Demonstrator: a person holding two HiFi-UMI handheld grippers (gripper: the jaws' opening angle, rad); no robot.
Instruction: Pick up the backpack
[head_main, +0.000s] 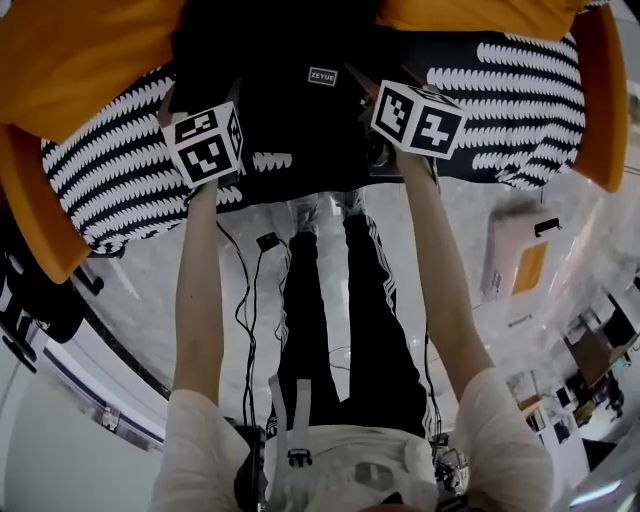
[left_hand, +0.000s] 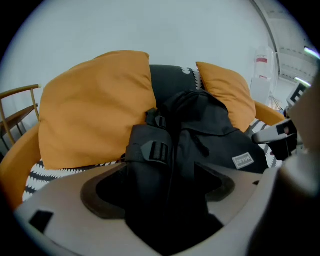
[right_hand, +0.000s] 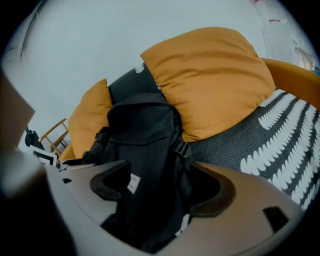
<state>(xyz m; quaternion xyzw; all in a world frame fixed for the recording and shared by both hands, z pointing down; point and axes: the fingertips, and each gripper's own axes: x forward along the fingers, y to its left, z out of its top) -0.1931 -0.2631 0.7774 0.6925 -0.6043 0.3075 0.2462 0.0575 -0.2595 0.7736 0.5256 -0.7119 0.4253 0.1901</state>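
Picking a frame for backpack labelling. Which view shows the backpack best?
Left gripper view: the backpack sits centred, with buckle and label clear against the cushions. Right gripper view shows it tilted, label unreadable. Head view gives only a dark shape with the label.

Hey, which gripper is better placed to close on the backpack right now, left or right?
Left, narrowly. The left gripper is open, with the buckled strap side of the backpack between its jaws. The right gripper is open too, but straddles the bag's broader body.
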